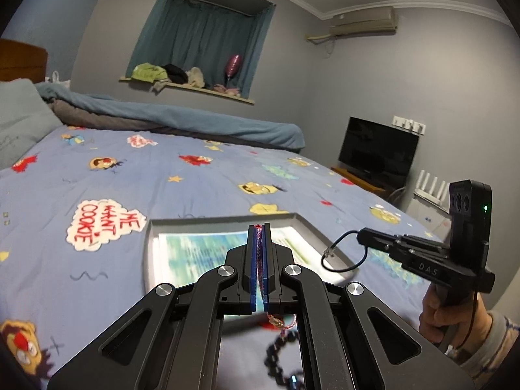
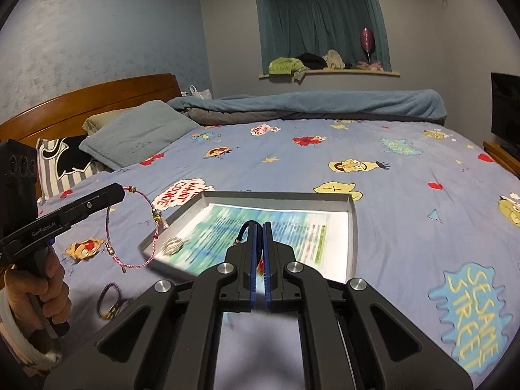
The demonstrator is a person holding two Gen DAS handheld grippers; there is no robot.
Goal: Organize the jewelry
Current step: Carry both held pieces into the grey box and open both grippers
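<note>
Both of my tools are clamped on bracelets: left tool (image 1: 259,243) pinches a pink cord bracelet (image 2: 130,227), right tool (image 2: 259,243) a black one (image 1: 338,253), carried above the shallow tray (image 2: 352,227) for sorting. One dark bracelet (image 2: 110,299) lies on the bed (image 2: 406,169).

The bed (image 2: 406,169) carries a blue cartoon-print sheet (image 1: 195,188). Just ahead of both pairs of jaws a shallow grey tray (image 2: 352,227) lies flat on the sheet, a printed paper (image 2: 292,227) inside it. To the left of the right jaws and nearer than the tray, a dark bracelet (image 2: 110,299) with a gold clasp lies on the sheet. Far beyond the jaws a rolled blue blanket (image 2: 325,104) runs along the far edge, and pillows (image 2: 136,133) sit at the wooden headboard (image 2: 81,104), far left.
</note>
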